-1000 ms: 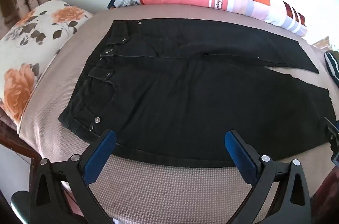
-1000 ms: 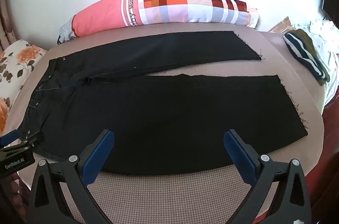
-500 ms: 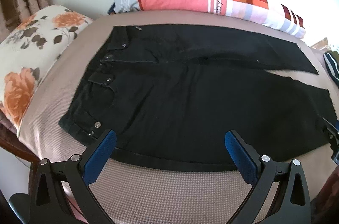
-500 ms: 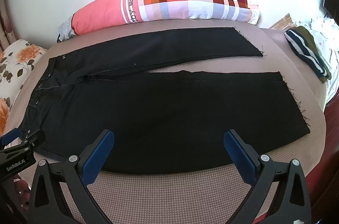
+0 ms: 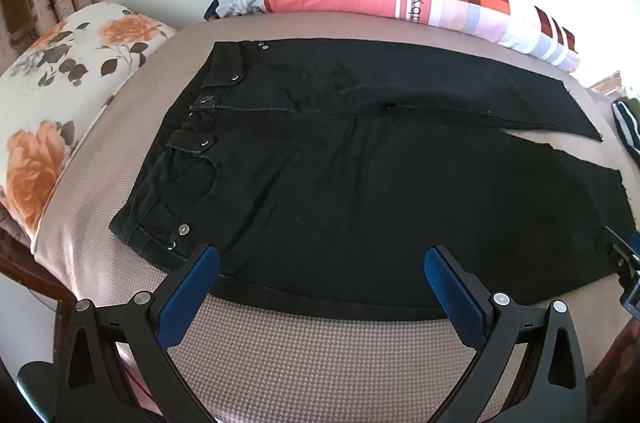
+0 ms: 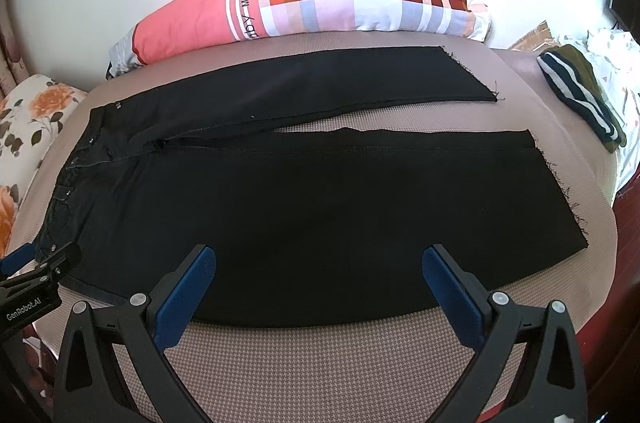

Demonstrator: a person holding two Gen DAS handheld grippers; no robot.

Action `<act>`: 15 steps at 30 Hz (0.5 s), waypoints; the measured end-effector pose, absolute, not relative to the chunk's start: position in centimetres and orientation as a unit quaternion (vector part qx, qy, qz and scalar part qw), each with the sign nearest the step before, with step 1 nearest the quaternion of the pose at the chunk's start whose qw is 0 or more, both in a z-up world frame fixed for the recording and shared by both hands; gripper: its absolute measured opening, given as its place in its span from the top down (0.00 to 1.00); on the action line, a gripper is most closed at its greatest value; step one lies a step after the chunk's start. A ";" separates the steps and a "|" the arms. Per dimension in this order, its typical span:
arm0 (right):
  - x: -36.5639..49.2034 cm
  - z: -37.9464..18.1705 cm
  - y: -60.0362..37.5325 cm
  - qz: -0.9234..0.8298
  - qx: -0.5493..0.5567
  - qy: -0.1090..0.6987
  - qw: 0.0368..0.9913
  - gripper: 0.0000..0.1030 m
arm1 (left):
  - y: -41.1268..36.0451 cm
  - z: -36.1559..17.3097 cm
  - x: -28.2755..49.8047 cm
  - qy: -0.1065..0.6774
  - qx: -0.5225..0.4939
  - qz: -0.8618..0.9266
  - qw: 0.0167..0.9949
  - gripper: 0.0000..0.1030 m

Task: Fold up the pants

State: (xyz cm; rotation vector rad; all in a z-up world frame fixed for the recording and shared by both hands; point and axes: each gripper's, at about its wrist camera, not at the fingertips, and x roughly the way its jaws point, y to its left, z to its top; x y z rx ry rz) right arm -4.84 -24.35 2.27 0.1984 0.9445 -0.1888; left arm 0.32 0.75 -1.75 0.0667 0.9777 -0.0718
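Black pants lie flat on the brown mattress, waistband at the left, both legs stretched to the right with a narrow gap between them. My left gripper hovers open just before the near edge of the pants, close to the waistband corner. In the right wrist view the pants fill the middle, frayed hems at the right. My right gripper is open over the near leg's lower edge. Nothing sits between either pair of blue pads.
A long pink and checked bolster lies along the far wall. A floral pillow sits at the left. A striped dark garment rests at the right end of the mattress. The bed's near edge drops off in front.
Both views have shifted slightly: the pants sit a little lower and closer in the frames. The pants lie as before and both grippers stay open.
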 end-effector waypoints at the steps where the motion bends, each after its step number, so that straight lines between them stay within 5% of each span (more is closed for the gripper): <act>1: -4.8 2.2 -24.3 -0.091 0.096 0.454 0.881 0.00 | 0.8 -1.8 0.3 0.470 0.030 -0.035 0.881 0.01; 15: -4.8 2.5 -24.2 -0.093 0.088 0.452 0.883 0.00 | 0.8 -2.8 0.4 0.488 0.030 -0.032 0.872 0.01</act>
